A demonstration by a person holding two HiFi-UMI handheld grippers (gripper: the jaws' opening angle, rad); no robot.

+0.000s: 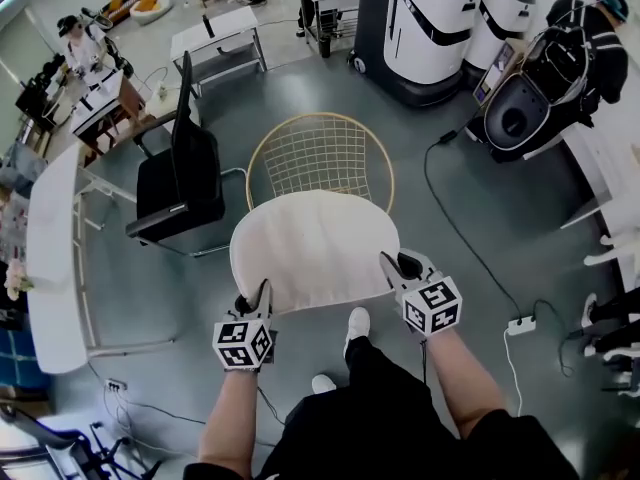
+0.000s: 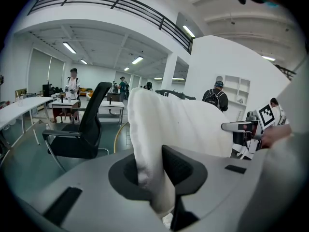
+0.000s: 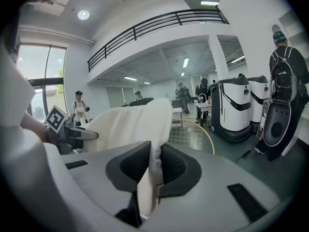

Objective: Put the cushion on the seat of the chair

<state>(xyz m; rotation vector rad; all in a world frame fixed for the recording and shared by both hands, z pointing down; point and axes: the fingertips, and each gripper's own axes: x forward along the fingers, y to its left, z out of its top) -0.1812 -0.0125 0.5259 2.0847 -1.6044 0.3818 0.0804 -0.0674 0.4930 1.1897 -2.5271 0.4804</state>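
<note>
My left gripper (image 1: 262, 293) has its jaws nearly together, pinching the near-left edge of the cream cushion (image 1: 315, 248); in the left gripper view the fabric is folded between the dark pads (image 2: 181, 166). The right gripper (image 1: 392, 266) does the same at the near-right edge, its jaws clamped on a thin fold of cloth. I hold the cushion flat between the two, in the air, its far edge overlapping the near rim of the gold wire chair (image 1: 320, 116). Most of the mesh seat beyond it is uncovered.

Both bare forearms reach forward from the bottom of the head view, roughly parallel, with the grippers side by side and tipped a little downward.

There is open grey floor around the wire chair. A black office chair (image 1: 180, 183) stands just to its left, with a long white table (image 1: 50, 258) beyond. A black cable (image 1: 450, 218) runs across the floor on the right to a power strip (image 1: 520, 324). Large white-and-black machines (image 1: 430, 28) stand well behind.

The only print I can make out is the black-and-white square markers on the gripper cubes (image 1: 432, 305).
</note>
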